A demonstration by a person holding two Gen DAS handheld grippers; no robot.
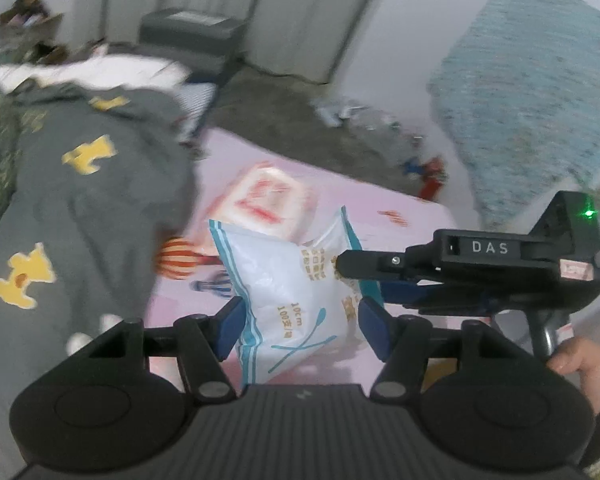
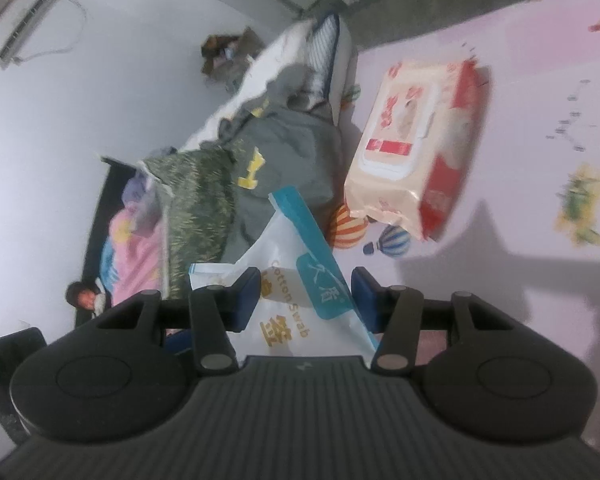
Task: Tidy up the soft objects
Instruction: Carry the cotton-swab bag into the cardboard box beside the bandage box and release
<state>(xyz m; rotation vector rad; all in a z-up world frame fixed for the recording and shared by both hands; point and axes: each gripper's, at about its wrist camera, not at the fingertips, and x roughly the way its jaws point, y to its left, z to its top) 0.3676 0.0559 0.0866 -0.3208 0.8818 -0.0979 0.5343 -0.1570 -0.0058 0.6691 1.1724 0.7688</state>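
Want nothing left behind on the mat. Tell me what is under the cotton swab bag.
Both grippers, left and right, hold the cotton swab bag above the pink mat. Visible below: balloon prints and, farther back, the wipes pack. The patch directly beneath is hidden.

Cotton swab bag [image 1: 288, 300]: lower end hidden behind the left hand-held gripper [image 1: 302, 318] body; whether its pads press the bag cannot be told. Right hand-held gripper [image 1: 336, 268]: fingertips hidden against the bag. Wet wipes pack [image 1: 266, 200]: print blurred, near edge covered by the bag. Grey blanket [image 1: 84, 200]: cut off at the left edge. Hand [image 1: 580, 364]: cut off at the right edge. Floor clutter [image 1: 424, 172]: too blurred to identify.
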